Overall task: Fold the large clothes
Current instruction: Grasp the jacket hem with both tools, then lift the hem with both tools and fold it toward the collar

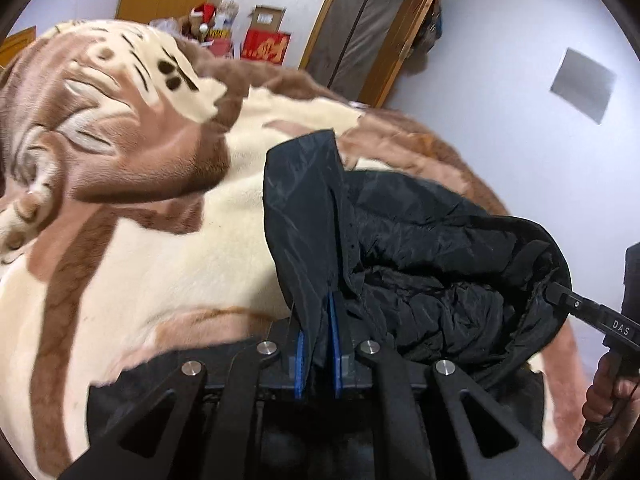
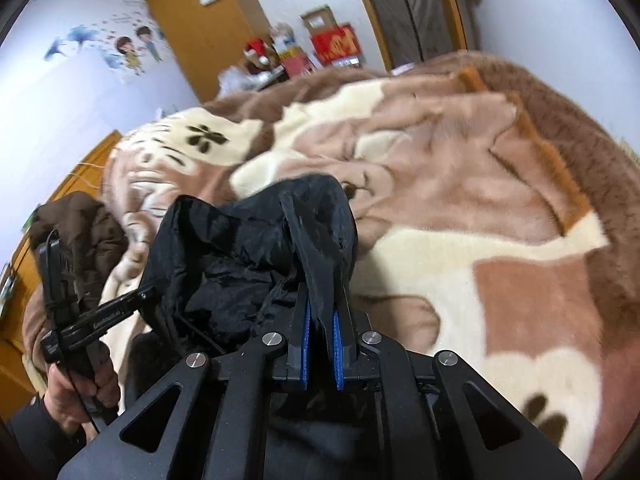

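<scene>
Blanket (image 1: 168,248) underlies black jacket (image 1: 420,240) pinched by left tool (image 1: 320,320) and right tool (image 2: 322,320).

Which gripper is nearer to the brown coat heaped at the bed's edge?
Left. The left gripper is beside the brown coat; the right gripper is further away, across the black jacket.

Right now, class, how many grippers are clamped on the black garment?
2: the left gripper pinches one edge of the black garment, and the right gripper pinches the opposite edge, above the blanket.

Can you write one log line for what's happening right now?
left tongs: shut on black jacket | right tongs: shut on black jacket | under: blanket
</scene>
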Motion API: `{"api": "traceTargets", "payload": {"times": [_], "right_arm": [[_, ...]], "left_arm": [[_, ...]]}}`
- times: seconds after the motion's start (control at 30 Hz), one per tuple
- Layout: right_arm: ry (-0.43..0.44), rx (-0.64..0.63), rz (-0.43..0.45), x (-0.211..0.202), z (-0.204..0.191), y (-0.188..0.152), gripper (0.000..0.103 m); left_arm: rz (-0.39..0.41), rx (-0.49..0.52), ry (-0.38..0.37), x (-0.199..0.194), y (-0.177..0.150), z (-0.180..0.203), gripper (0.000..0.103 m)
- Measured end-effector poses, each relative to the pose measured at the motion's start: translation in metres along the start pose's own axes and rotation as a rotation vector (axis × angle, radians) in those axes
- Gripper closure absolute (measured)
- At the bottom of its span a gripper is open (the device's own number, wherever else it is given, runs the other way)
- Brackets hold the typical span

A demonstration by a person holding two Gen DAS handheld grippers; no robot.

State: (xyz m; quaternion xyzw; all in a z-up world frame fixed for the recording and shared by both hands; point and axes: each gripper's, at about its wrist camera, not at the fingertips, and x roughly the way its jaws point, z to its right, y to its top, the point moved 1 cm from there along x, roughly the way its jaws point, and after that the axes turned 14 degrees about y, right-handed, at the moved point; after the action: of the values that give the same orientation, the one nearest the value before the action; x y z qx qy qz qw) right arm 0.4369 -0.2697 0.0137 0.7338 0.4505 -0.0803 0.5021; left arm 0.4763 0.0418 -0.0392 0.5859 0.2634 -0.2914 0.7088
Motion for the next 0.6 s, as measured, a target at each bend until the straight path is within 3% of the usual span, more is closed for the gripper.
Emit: {"api": "traceTargets", "payload": {"times": [0.13, 0.3, 0.6], "right_arm": [[0.022, 0.005, 0.030, -0.038, -0.024, -0.037, 0.094], [0.033, 0.059, 0.000, -0.058, -0.031, -0.096, 0.094], [-0.031, 0.216, -0.164, -0.056, -0.006, -0.185, 0.094]], "left_arm": [[0.030, -0.019, -0.029, -0.046, -0.025, -0.011, 0.092], [0.021, -0.037, -0.043, -0.083, -0.075, -0.022, 0.092], [-0.125, -0.097, 0.033, -0.097, -0.159, -0.060, 0.092]]}}
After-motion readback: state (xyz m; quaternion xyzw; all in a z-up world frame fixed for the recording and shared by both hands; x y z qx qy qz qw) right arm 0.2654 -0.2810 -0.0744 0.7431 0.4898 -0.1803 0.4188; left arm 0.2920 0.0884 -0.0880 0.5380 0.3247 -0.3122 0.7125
